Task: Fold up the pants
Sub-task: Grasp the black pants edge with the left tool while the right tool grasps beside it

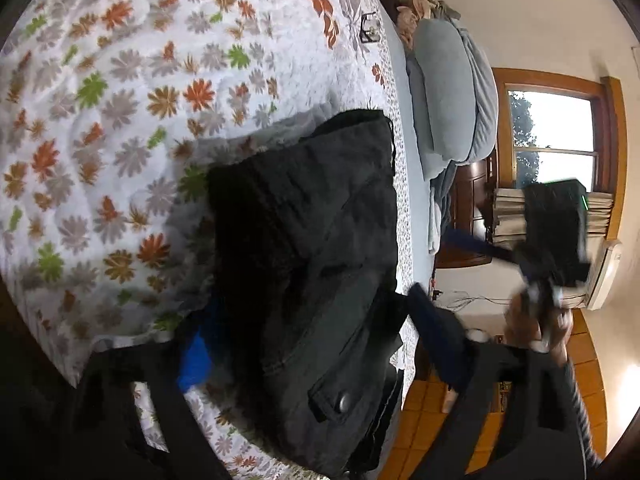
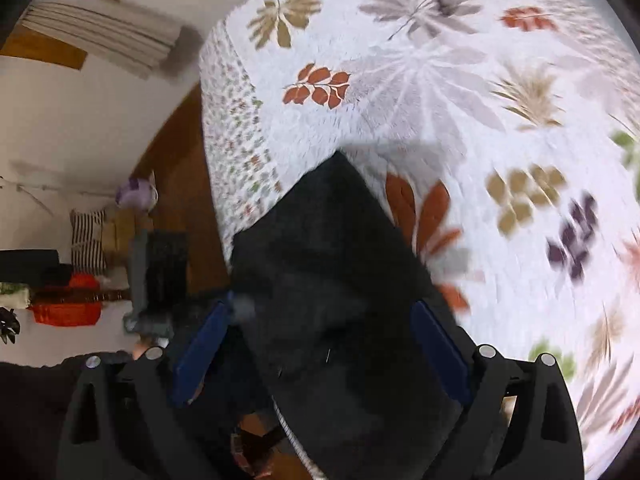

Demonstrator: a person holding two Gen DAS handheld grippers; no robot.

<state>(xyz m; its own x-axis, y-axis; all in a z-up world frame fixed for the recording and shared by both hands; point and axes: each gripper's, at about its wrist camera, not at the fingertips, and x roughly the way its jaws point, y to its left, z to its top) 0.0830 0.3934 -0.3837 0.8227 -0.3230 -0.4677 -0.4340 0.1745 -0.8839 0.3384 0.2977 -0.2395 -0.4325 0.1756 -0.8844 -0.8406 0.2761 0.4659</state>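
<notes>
The black pants lie folded into a thick bundle near the edge of the flowered bedspread; a buttoned pocket flap faces me in the left wrist view. My left gripper is open, its blue fingers spread on either side of the bundle's near end. In the right wrist view the pants fill the space between the blue fingers of my right gripper, which stands wide open around them. The right gripper also shows in the left wrist view, beyond the bed edge.
The bedspread covers the bed, whose edge drops to a wooden floor. Grey-blue pillows lie at the head of the bed. A window, a dark cabinet and a white appliance stand beyond.
</notes>
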